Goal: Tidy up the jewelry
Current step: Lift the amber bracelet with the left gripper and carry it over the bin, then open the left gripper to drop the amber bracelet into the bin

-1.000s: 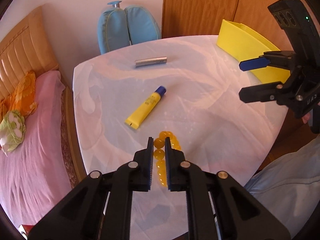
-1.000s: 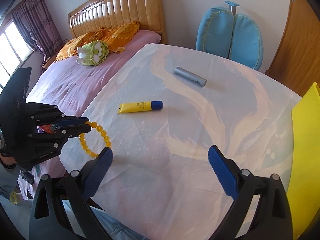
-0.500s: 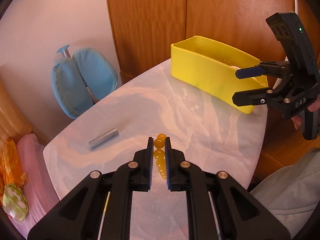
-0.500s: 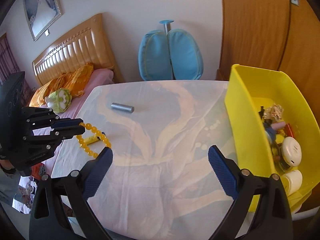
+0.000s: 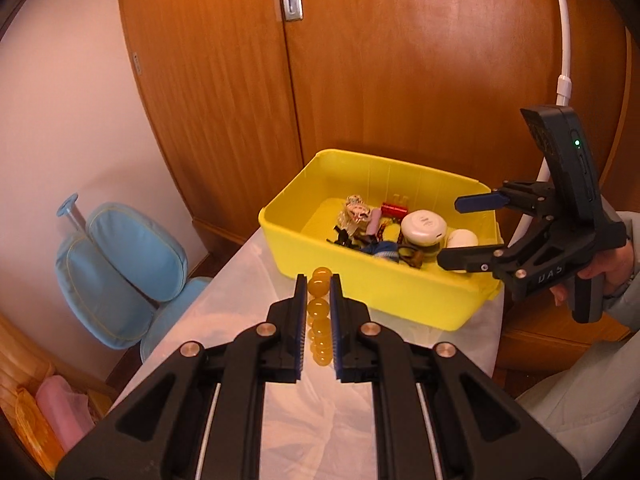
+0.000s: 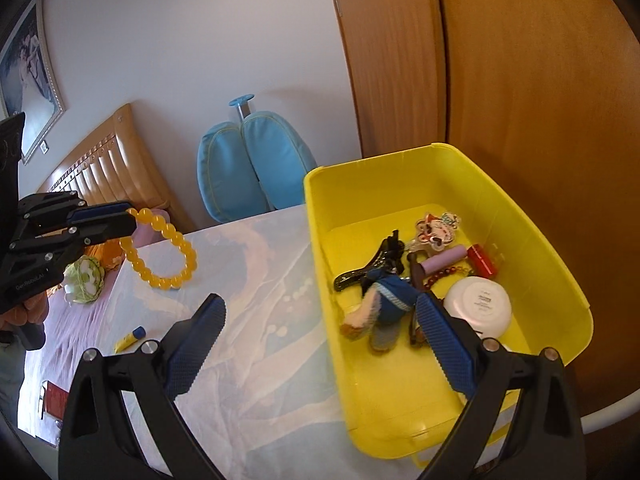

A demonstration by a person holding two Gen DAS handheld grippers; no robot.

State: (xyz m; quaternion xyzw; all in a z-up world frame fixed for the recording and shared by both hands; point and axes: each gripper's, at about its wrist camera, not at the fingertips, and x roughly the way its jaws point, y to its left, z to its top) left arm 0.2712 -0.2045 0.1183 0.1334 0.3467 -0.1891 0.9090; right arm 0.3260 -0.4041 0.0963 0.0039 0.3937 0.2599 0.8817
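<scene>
The left gripper (image 5: 318, 282) has its fingers pinched nearly together on a yellow-amber bead bracelet (image 6: 162, 250). In the left wrist view the beads run in a line between the two pads; in the right wrist view the rest of the loop hangs free from the fingertips, in the air above the white-covered surface (image 6: 256, 320). Holding only one side of the ring lets the loop dangle clear of the cloth, so it should drop cleanly once released.

The gripper is aimed down toward the yellow plastic bin (image 6: 560, 280) at the end of the surface beside the wooden wardrobe doors (image 5: 400, 80). The bracelet is near the bin's closest wall but not yet over the opening. The bin already holds small things: a round white compact (image 6: 478, 306), a black hair claw (image 6: 372, 264), a pink tube (image 6: 444, 258), a red case (image 6: 484, 260) and a small knitted doll (image 6: 384, 304). This looks like the collecting place, so the bracelet probably belongs there too.

The right gripper (image 6: 320, 344) has its fingers spread wide with nothing between them. It hovers at the bin's near corner, one finger over the cloth and one over the bin's inside, possibly ready to steady the bin or pick something from it.

A small yellow tube (image 6: 130, 338) lies on the surface, well apart from the bin.
</scene>
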